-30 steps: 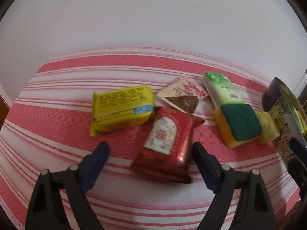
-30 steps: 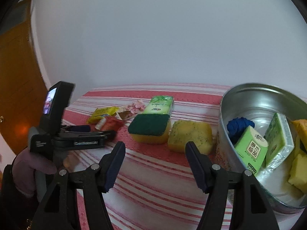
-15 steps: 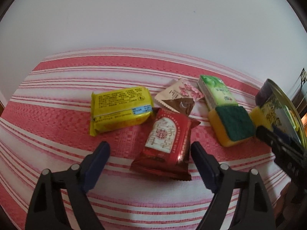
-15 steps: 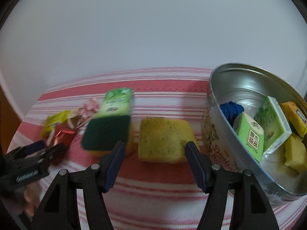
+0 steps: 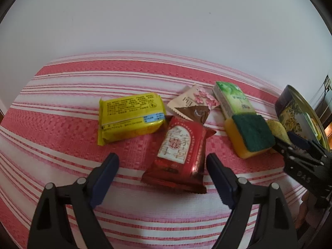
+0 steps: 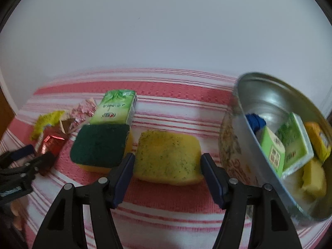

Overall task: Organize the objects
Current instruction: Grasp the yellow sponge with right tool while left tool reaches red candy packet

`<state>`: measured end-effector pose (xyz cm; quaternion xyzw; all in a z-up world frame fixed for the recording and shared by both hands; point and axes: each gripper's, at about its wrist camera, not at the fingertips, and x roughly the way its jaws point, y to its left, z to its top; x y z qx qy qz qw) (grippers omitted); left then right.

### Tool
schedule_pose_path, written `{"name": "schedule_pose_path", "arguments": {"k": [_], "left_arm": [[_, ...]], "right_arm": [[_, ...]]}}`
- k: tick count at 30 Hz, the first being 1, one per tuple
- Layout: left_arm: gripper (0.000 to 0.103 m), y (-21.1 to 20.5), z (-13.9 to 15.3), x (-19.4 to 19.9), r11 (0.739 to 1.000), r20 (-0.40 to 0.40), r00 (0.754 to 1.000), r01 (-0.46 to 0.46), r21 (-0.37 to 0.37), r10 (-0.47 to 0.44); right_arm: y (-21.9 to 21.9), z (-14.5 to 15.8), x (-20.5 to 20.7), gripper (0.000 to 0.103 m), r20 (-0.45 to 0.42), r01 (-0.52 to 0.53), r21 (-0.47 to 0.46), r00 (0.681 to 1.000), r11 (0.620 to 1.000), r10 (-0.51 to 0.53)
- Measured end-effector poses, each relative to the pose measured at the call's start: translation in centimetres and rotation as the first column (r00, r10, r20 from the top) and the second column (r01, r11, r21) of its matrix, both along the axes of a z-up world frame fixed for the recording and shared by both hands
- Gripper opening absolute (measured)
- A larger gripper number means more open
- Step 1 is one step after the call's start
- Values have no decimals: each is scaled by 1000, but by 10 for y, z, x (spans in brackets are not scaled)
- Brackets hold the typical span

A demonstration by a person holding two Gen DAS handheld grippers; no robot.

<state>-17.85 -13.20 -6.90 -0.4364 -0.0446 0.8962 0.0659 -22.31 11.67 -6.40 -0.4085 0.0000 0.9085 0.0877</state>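
Left hand-held gripper (image 5: pixel 161 166): wide, around the near end of red packet (image 5: pixel 180 153), not touching. Right hand-held gripper (image 6: pixel 166 167): wide too, on both sides of yellow sponge (image 6: pixel 168 157), holding nothing. All on striped tabletop (image 6: pixel 166 203), beside round tin (image 6: pixel 234 149).
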Motion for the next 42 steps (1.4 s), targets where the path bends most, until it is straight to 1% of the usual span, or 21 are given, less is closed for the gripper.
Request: {"name": "schedule_pose_path", "arguments": {"k": [2, 4, 7, 8, 10, 12, 13, 14, 15, 17, 19, 23, 26, 28, 29, 32, 34, 35, 37, 40, 42], "left_arm": [[86, -1, 0, -1, 1000, 0, 1000, 3, -2, -3], [86, -1, 0, -1, 1000, 0, 1000, 2, 0, -2], [86, -1, 0, -1, 1000, 0, 1000, 5, -1, -5], [86, -1, 0, -1, 1000, 0, 1000, 5, -1, -5], [86, -2, 0, -1, 1000, -1, 1000, 6, 1, -6], [86, -2, -1, -1, 1000, -1, 1000, 6, 1, -6], [86, -2, -1, -1, 1000, -1, 1000, 6, 2, -6], [86, -2, -1, -1, 1000, -1, 1000, 6, 2, -6], [86, -3, -1, -1, 1000, -1, 1000, 7, 4, -7], [86, -4, 0, -1, 1000, -2, 1000, 7, 8, -7], [86, -5, 0, -1, 1000, -3, 1000, 7, 12, -7], [86, -5, 0, 0, 1000, -4, 1000, 6, 16, -6], [79, -7, 1, 1, 1000, -9, 1000, -4, 19, 4], [69, -9, 3, 1, 999, -9, 1000, -5, 37, 6], [67, -11, 4, 1, 999, -11, 1000, -4, 47, 5], [59, -12, 8, 2, 999, -34, 999, 15, 43, -14], [46, -12, 9, 2, 998, -46, 998, 42, 52, -40], [45, -12, 11, 3, 997, -54, 998, 47, 57, -44], [39, -15, 14, 4, 996, -70, 997, 45, 72, -40], [38, -20, 16, 4, 996, -84, 996, 24, 87, -17], [38, -19, 13, 1, 996, -64, 998, 27, 88, -22]], "right_arm": [[-1, -3, -7, 67, 33, -10, 14, 999, 1000, 9], [1, -4, -11, 69, 48, -27, 0, 998, 1000, 27], [0, -5, -5, 68, 62, -97, 18, 993, 995, 96], [0, -4, -3, 68, 60, -115, 9, 992, 993, 114], [5, -1, 5, 68, 48, -167, -81, 984, 983, 171], [8, 3, 15, 68, 36, -214, -195, 974, 957, 225], [6, 4, 20, 68, 31, -233, -222, 969, 947, 246], [3, 6, 25, 68, 21, -244, -223, 967, 944, 255], [1, 8, 30, 68, 9, -237, -197, 970, 951, 243], [-3, 16, 38, 68, -34, -214, -109, 977, 971, 212], [-6, 20, 37, 68, -49, -184, -54, 982, 981, 181], [-1, 11, 25, 68, 6, -155, -108, 988, 982, 156], [4, 5, 22, 68, 5, -144, -141, 989, 979, 146], [6, 5, 25, 68, -12, -137, -151, 990, 979, 137], [4, 0, 22, 68, -15, -136, -155, 991, 978, 136], [5, 0, 29, 68, -27, -154, -130, 988, 979, 151], [6, -1, 29, 67, -46, -157, -128, 987, 979, 152], [8, 1, 32, 67, -59, -153, -128, 988, 980, 146], [10, 7, 37, 66, -107, -156, -143, 984, 977, 141], [17, 18, 47, 66, -188, -164, -148, 973, 975, 135], [21, 21, 51, 66, -221, -166, -162, 967, 973, 129]]}}
